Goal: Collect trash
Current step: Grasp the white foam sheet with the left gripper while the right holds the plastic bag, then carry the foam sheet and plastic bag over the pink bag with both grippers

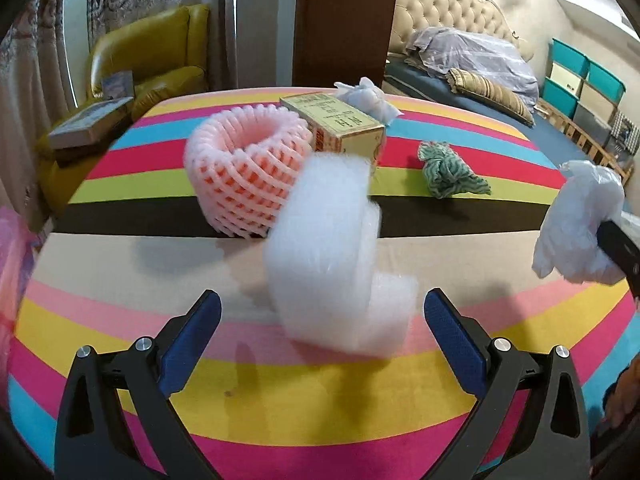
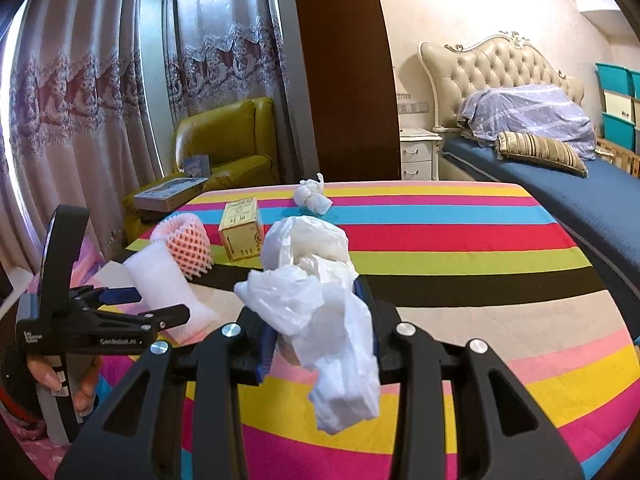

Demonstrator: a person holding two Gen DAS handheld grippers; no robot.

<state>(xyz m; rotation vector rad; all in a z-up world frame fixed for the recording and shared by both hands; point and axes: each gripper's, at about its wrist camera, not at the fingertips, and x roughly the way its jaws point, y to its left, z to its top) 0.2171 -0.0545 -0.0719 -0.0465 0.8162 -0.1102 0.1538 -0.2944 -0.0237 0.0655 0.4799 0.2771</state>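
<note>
On the striped table, a white foam roll (image 1: 332, 256) stands just ahead of my left gripper (image 1: 323, 295). The gripper is open, and the roll's lower end lies between its blue pads (image 1: 188, 340) without touching them. Behind the roll are a pink foam net (image 1: 248, 172), a yellow-brown box (image 1: 340, 124), a small tied white bag (image 1: 366, 96) and a crumpled green wrapper (image 1: 448, 172). My right gripper (image 2: 316, 320) is shut on a crumpled white plastic bag (image 2: 320, 312), which it holds above the table. That bag (image 1: 580, 228) also shows at the right edge of the left wrist view.
The striped tablecloth (image 2: 460, 240) covers the whole table. A yellow armchair (image 2: 228, 144) with flat boxes stands beyond the far left corner. A bed (image 2: 560, 184) runs along the right side. Pink plastic (image 1: 12, 280) hangs at the table's left edge.
</note>
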